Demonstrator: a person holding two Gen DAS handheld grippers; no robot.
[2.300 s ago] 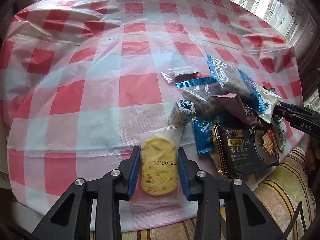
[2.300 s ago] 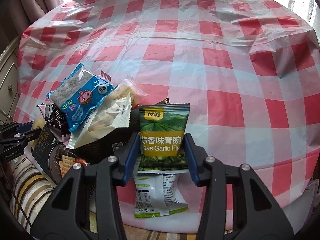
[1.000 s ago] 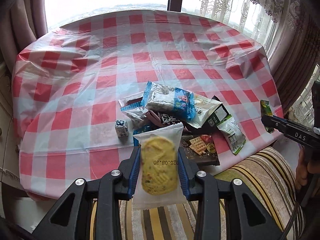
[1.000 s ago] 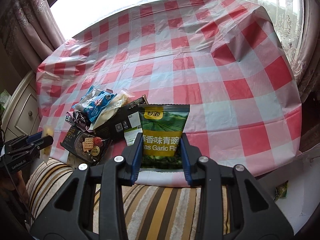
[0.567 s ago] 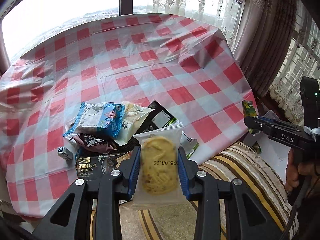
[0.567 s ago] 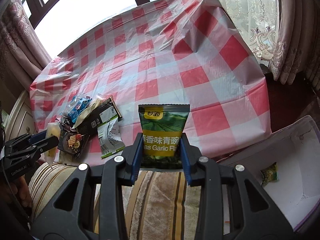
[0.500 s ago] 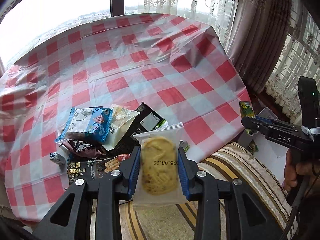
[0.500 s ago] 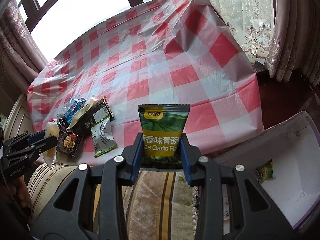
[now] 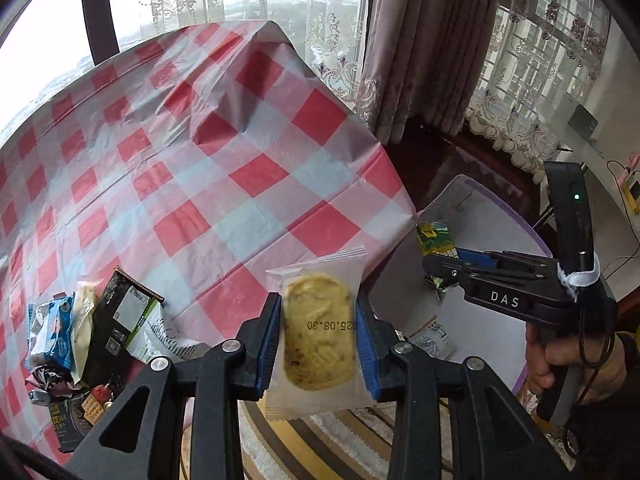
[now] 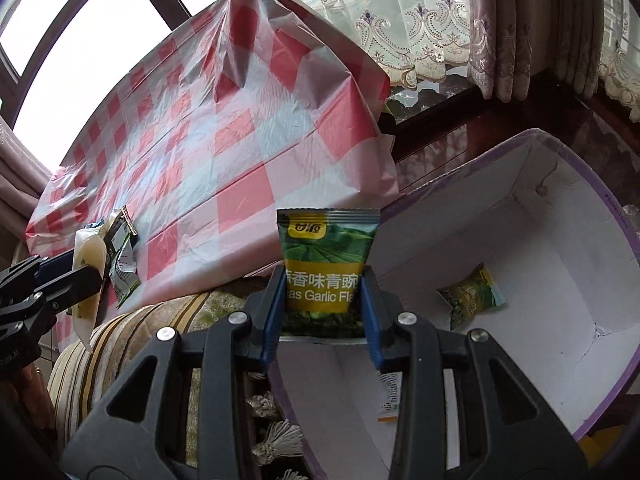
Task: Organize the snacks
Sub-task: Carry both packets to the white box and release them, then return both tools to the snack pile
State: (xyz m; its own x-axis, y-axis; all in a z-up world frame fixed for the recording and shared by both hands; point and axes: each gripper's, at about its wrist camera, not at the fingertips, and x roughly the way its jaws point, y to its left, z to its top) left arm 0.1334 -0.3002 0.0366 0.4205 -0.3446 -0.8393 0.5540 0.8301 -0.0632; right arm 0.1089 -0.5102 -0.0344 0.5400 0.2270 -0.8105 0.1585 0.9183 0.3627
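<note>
My left gripper (image 9: 318, 330) is shut on a clear-wrapped yellow cookie (image 9: 318, 332), held off the table's edge above a striped cushion. My right gripper (image 10: 324, 300) is shut on a green garlic-pea packet (image 10: 328, 256), held over the near rim of a white box with a purple edge (image 10: 560, 320). Another green packet (image 10: 472, 292) lies on the box floor. In the left wrist view the right gripper (image 9: 440, 264) shows from the side over that box (image 9: 480, 232), with a hand on its handle. The remaining snack pile (image 9: 92, 332) lies at the table's near edge.
A red-and-white checked cloth (image 9: 200, 168) covers the table and hangs over its corner. A striped cushion (image 10: 132, 332) with tassels lies between table and box. Curtains (image 9: 420, 40) and a dark wooden sill stand behind the box. A small wrapper (image 9: 434, 338) lies in the box.
Both grippers have swung right, away from the snack pile, each still holding its packet. The white box has come into view, and the right gripper now hangs over it.
</note>
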